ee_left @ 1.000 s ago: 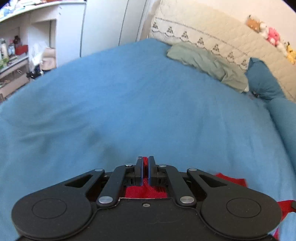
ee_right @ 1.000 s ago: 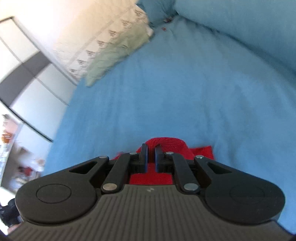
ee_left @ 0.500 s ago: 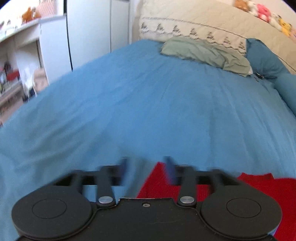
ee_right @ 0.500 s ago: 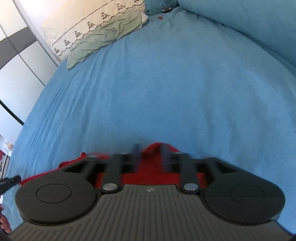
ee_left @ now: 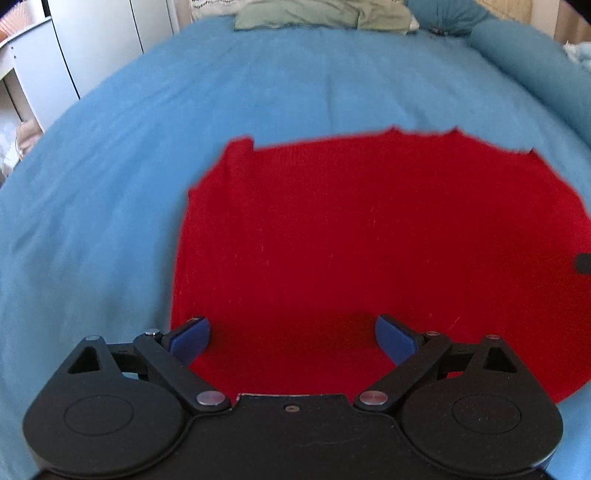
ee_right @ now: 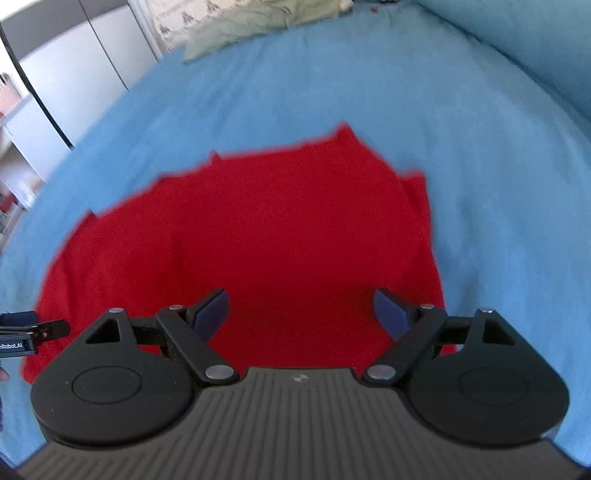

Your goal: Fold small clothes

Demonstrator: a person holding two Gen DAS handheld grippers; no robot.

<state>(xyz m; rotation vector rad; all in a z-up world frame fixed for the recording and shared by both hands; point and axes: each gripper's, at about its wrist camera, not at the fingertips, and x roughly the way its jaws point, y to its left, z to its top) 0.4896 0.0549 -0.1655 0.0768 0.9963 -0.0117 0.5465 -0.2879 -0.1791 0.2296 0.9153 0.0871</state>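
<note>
A red knitted garment (ee_left: pixel 369 236) lies flat on the blue bed cover (ee_left: pixel 110 166). It also shows in the right wrist view (ee_right: pixel 240 229). My left gripper (ee_left: pixel 291 336) is open and empty, raised above the garment's near left edge. My right gripper (ee_right: pixel 301 310) is open and empty, raised above the garment's near right part. A black piece of the left gripper (ee_right: pixel 22 332) shows at the left edge of the right wrist view. The garment's near edge is hidden behind both gripper bodies.
A green cloth (ee_left: pixel 321 14) lies at the head of the bed by a cream quilted headboard (ee_right: pixel 177 22). A blue bolster (ee_left: pixel 524 55) runs along the right side. White wardrobe doors (ee_left: pixel 103 40) stand to the left of the bed.
Both grippers were shut on the red garment one second ago. They have opened, let go of it and pulled back upward, and the garment now lies spread on the bed.
</note>
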